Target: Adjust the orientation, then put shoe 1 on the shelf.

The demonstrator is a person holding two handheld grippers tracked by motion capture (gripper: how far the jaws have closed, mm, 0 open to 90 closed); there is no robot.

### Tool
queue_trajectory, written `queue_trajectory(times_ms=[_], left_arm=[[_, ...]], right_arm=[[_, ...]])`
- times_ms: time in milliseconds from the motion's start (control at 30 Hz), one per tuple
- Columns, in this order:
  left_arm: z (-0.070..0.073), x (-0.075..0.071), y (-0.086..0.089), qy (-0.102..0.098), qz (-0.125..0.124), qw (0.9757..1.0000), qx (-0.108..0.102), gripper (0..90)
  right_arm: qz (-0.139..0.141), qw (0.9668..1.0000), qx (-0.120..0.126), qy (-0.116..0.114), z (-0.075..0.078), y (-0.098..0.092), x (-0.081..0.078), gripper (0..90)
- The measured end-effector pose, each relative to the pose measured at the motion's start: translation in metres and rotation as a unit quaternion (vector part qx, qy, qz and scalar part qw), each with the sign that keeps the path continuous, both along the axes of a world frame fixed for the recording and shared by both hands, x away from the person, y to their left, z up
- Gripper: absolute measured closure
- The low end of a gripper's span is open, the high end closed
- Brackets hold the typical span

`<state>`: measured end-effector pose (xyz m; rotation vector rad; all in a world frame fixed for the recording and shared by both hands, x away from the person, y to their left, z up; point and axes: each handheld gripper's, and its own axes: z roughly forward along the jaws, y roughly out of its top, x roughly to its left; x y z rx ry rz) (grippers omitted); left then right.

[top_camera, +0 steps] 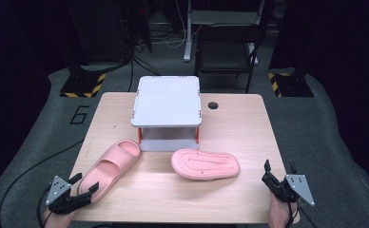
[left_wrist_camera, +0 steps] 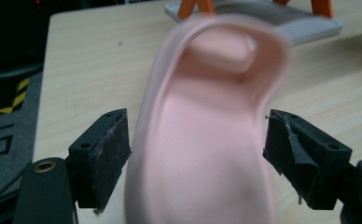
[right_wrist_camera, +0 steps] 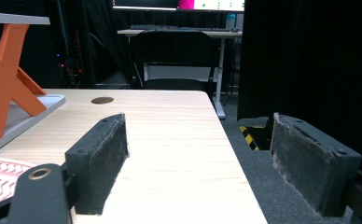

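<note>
While left tool gapes | slipper heel between pads, unclamped | right tool apart

Grey riser stand mid-table; black chair behind table.

I'm looking down on a pale wood counter. At twelve o'clock on it stands a small grey shelf on orange legs, its base tray resting on the wood. Just right of the shelf there's a round cable hole in the top. At about eight o'clock lies a pink slide sandal, upright, heel toward me at the near edge. Near centre, at five o'clock from the shelf, a second pink sandal lies sole-up, crosswise.
</note>
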<state>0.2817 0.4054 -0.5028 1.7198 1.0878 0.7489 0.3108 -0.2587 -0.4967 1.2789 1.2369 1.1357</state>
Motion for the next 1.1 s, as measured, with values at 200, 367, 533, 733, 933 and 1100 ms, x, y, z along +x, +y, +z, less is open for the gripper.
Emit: queue_trajectory(times_ms=[200,367,533,733,933,1100], left_arm=[[0.004,0.000,-0.002,-0.011,-0.016,0.9998,0.006,22.1],[0.010,0.004,-0.009,-0.015,-0.031,0.9994,0.008,23.0],[0.020,0.011,-0.011,-0.022,-0.036,0.9991,0.006,23.2],[0.024,0.017,-0.012,-0.029,-0.025,0.9993,-0.006,23.6],[0.024,0.021,-0.011,-0.026,-0.033,0.9991,-0.003,24.7],[0.021,0.030,-0.005,-0.016,-0.037,0.9991,-0.008,25.0]], right_arm=[[-0.001,1.0000,-0.004,0.001,0.000,0.001,0.000,18.6],[0.005,1.0000,-0.005,0.001,0.000,0.002,0.002,18.5],[0.016,0.9998,-0.009,0.006,0.001,0.005,0.004,18.2],[0.038,0.9990,-0.007,0.021,0.001,0.008,0.006,18.3],[0.043,0.9988,-0.005,0.021,0.000,0.010,0.008,18.3],[0.051,0.9982,-0.007,0.030,-0.002,0.013,0.010,18.3]])
